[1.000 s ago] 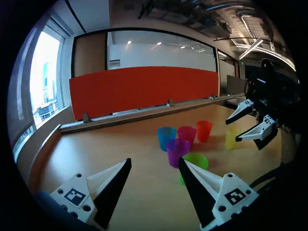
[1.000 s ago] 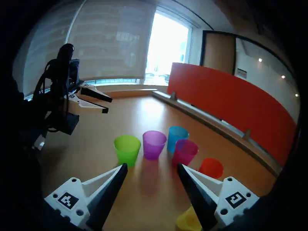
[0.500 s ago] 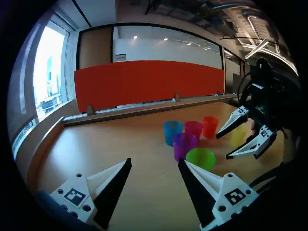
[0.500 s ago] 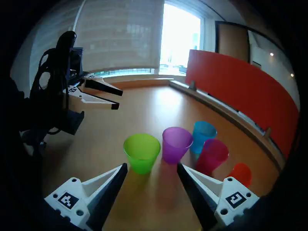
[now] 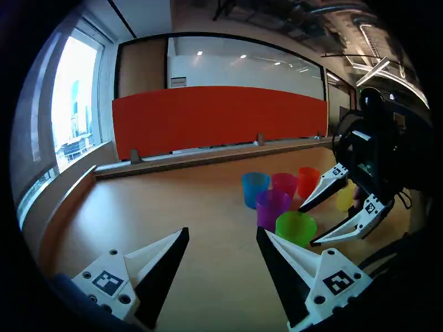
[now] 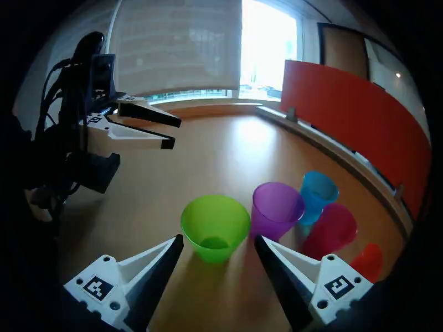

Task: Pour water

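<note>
Several coloured plastic cups stand in a cluster on the wooden table (image 5: 166, 210): green (image 5: 296, 228), purple (image 5: 271, 206), blue (image 5: 255, 188), magenta (image 5: 284, 182), orange (image 5: 308, 180) and yellow (image 5: 346, 197). My right gripper (image 6: 217, 239) is open, and the green cup (image 6: 216, 227) stands upright just beyond its fingertips. That cup looks empty. Purple (image 6: 277, 209), blue (image 6: 317, 192), magenta (image 6: 332, 229) and orange (image 6: 368, 260) cups lie to its right. In the left gripper view the right gripper (image 5: 308, 227) reaches to the green cup. My left gripper (image 5: 221, 232) is open and holds nothing, well short of the cups.
A red partition (image 5: 216, 119) runs along the table's far edge, with a raised ledge in front of it. Bright windows (image 5: 72, 122) flank the table. The left gripper (image 6: 176, 134) hovers over bare tabletop (image 6: 221, 149) across from the cups.
My right gripper has moved in and down towards the green cup, which now sits just ahead of its fingertips. The left gripper has hardly moved. Both stay open.
</note>
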Demonstrator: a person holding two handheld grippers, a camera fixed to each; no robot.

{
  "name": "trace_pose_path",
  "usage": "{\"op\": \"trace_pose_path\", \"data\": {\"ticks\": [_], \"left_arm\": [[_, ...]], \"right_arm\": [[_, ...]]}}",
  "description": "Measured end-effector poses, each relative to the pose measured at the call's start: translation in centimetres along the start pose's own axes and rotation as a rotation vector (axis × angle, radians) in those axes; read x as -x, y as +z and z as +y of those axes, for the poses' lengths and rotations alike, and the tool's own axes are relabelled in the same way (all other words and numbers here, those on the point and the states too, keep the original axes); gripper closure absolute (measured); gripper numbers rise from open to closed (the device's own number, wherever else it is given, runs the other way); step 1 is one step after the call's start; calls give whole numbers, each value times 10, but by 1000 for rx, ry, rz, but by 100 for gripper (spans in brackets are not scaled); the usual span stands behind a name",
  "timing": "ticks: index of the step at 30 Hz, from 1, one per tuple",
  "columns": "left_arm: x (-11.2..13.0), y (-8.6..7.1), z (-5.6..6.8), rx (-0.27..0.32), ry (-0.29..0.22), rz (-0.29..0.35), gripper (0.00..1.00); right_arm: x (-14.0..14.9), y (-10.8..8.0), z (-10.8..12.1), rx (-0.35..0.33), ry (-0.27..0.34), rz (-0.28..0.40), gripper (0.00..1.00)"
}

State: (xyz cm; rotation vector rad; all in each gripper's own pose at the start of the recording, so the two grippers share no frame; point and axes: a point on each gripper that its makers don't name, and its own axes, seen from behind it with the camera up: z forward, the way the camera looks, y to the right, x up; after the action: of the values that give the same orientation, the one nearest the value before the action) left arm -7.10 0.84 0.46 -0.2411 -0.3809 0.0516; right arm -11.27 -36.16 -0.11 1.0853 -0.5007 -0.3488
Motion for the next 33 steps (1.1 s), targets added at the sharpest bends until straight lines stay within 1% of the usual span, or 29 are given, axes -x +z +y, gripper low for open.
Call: {"op": "trace_pose_path", "data": {"ticks": [8, 15, 22, 26, 33], "left_arm": [[0, -2, -3, -6, 0, 3, 10], [-1, -5, -6, -9, 0, 7, 10], [0, -5, -6, -9, 4, 8, 10], [1, -4, -6, -10, 4, 7, 10], [1, -4, -5, -10, 4, 10, 10]], "right_arm": [[-2, 17, -6, -21, -1, -17, 0], [-3, 25, -6, -18, 4, -22, 0], [-2, 28, -4, -10, 21, -23, 1], [-4, 27, -2, -3, 25, -14, 8], [-6, 24, -5, -7, 32, 3, 9]]}}
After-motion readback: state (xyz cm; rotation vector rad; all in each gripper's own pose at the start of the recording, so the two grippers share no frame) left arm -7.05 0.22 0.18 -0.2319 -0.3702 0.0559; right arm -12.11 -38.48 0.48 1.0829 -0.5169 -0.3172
